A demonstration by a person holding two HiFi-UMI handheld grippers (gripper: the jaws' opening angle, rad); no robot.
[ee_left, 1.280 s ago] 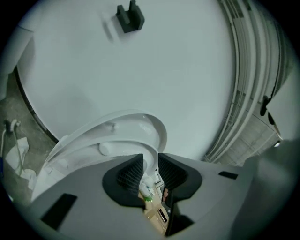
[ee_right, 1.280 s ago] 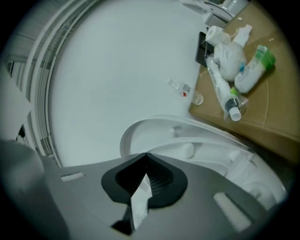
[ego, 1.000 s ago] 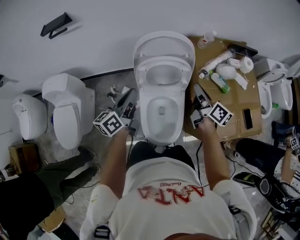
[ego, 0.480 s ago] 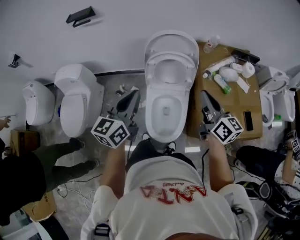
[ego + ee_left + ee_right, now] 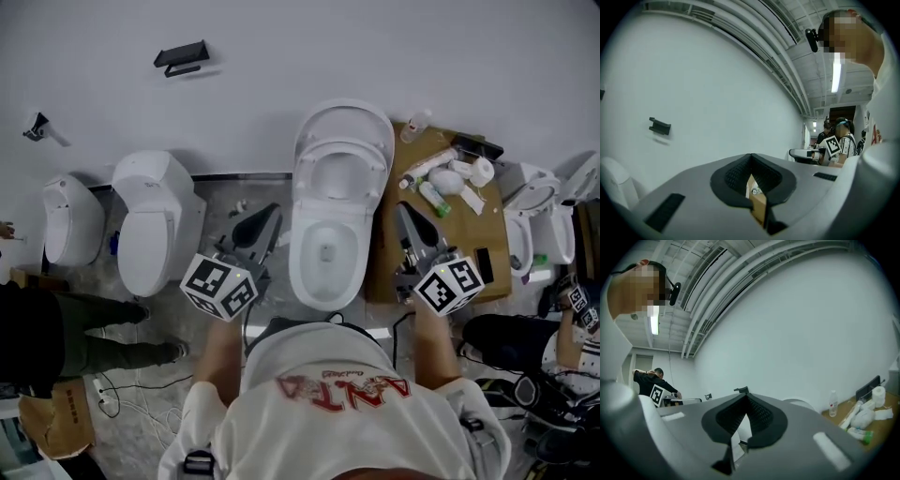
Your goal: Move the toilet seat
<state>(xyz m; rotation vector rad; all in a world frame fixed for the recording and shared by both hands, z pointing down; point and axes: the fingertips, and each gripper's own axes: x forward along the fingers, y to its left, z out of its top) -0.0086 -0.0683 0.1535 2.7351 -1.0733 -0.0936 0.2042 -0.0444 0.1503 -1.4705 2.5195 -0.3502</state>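
A white toilet (image 5: pixel 324 253) stands in the middle of the head view. Its seat (image 5: pixel 341 153) and lid (image 5: pixel 345 117) are both raised against the wall. My left gripper (image 5: pixel 273 213) hovers left of the bowl, shut and empty, apart from the toilet. My right gripper (image 5: pixel 401 208) hovers right of the bowl over the cardboard edge, also shut with nothing in it. In the left gripper view the left gripper (image 5: pixel 751 158) points up along the wall. In the right gripper view the right gripper (image 5: pixel 745 397) does too, with the lid (image 5: pixel 802 404) just behind its jaws.
A cardboard table (image 5: pixel 469 246) at the right carries bottles, tubes and a tissue roll (image 5: pixel 482 171). More toilets stand at the left (image 5: pixel 152 225), far left (image 5: pixel 67 231) and right (image 5: pixel 539 220). A black bracket (image 5: pixel 183 54) hangs on the wall. People stand at both sides; cables lie on the floor.
Both grippers have drawn back from the bowl's sides toward the person and risen. The head camera has moved back, so the toilet looks smaller. Seat and lid stay raised.
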